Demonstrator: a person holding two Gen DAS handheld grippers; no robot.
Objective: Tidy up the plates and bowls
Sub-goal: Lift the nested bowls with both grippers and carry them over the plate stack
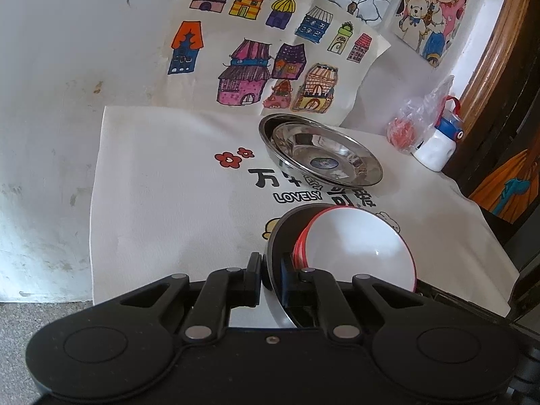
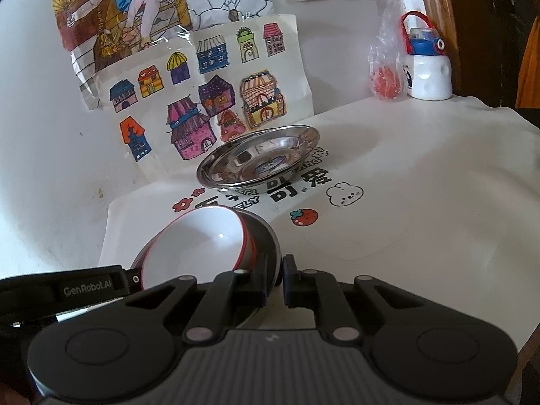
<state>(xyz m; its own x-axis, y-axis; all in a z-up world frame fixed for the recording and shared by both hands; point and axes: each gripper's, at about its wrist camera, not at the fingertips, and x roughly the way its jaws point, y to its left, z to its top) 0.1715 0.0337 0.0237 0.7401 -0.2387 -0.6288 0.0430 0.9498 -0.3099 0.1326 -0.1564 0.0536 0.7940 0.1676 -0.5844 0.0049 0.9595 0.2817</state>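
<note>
A: The left gripper point(image 1: 271, 278) has its fingers closed on the rim of the dark bowl point(image 1: 275, 236), which holds the white bowl point(image 1: 357, 246), tilted above the tabletop point(image 1: 162, 202); the right gripper point(image 2: 275, 280) pinches the opposite rim.

B: Tilted so, the white bowl might slide out; the steel plates point(image 1: 320, 150) lie just ahead, with the bottle point(image 2: 427, 64) and plastic bag point(image 2: 386, 67) behind them, well apart.

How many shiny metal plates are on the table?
2: the steel plates sit stacked, one nested inside the other, at the back of the white cloth near the drawings. Any more beneath would be hidden.
</note>
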